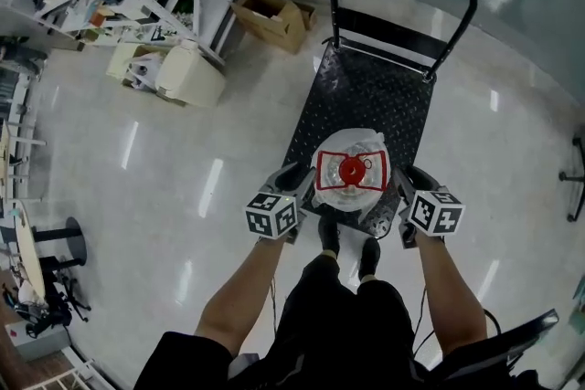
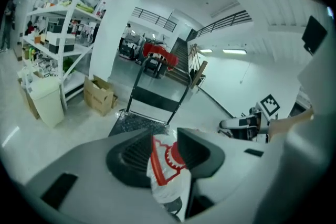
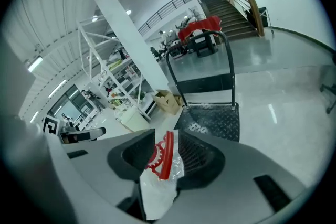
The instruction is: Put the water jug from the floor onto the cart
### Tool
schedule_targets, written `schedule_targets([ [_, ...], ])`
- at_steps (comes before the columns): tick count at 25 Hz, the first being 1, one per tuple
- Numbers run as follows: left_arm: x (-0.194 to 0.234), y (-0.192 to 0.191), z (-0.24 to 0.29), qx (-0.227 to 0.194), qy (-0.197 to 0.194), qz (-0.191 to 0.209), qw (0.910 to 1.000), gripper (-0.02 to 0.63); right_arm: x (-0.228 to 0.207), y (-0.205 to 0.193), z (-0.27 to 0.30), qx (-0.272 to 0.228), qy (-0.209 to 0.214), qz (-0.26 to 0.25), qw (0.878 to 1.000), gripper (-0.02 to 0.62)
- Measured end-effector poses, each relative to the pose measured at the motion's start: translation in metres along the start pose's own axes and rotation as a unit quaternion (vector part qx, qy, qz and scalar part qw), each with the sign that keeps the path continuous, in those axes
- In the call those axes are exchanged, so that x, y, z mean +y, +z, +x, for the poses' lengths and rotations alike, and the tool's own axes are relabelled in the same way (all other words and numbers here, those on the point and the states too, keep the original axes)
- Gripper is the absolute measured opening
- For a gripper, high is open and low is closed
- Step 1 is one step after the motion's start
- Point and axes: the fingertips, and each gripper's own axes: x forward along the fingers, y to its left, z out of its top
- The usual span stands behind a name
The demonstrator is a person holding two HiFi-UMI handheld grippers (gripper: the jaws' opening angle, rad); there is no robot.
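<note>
The water jug [image 1: 352, 171] appears to stand upright on the cart [image 1: 366, 96], at the deck's 6 o'clock end, red cap up under thin plastic wrap. The left gripper [image 1: 291, 184] flanks it at 9 o'clock and the right gripper [image 1: 409, 187] at 3 o'clock. Both sets of fingers stand wide, with the wrapped jug between them, seemingly unpressed. It is probably heavy and stiff-walled, and slippery under the film. Opposite sides of the body offer the surest hold.

Right tool [image 3: 167, 138] jaws stand apart around the wrapped water jug [image 3: 157, 190], cart [image 3: 214, 118] beyond.
</note>
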Motion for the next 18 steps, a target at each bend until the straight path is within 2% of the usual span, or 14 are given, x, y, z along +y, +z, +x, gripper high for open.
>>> schedule_targets([
  [4, -0.042, 0.053, -0.047, -0.087, -0.014, 0.007, 0.9961, 0.121, 0.021, 0.041, -0.052, -0.058, 0.022, -0.034, 0.997, 0.123],
  [7, -0.083, 0.097, -0.078, -0.144, -0.034, 0.042, 0.9882, 0.120, 0.047, 0.082, -0.093, -0.114, 0.053, -0.070, 0.990, 0.119],
  [10, -0.133, 0.128, -0.116, -0.184, -0.054, 0.085, 0.9777, 0.028, 0.073, 0.110, -0.146, -0.159, 0.070, -0.102, 0.979, 0.068],
  [11, -0.150, 0.134, -0.128, -0.195, -0.060, 0.097, 0.9741, 0.016, 0.080, 0.115, -0.163, -0.169, 0.075, -0.113, 0.976, 0.029],
  [13, -0.176, 0.142, -0.148, -0.213, -0.069, 0.111, 0.9683, 0.002, 0.094, 0.120, -0.191, -0.186, 0.087, -0.137, 0.969, 0.003],
  [16, -0.209, 0.143, -0.168, -0.228, -0.071, 0.122, 0.9632, 0.002, 0.103, 0.119, -0.223, -0.202, 0.091, -0.177, 0.959, 0.003],
  [18, -0.228, 0.138, -0.179, -0.235, -0.072, 0.128, 0.9609, 0.002, 0.106, 0.116, -0.240, -0.212, 0.106, -0.183, 0.954, 0.003],
])
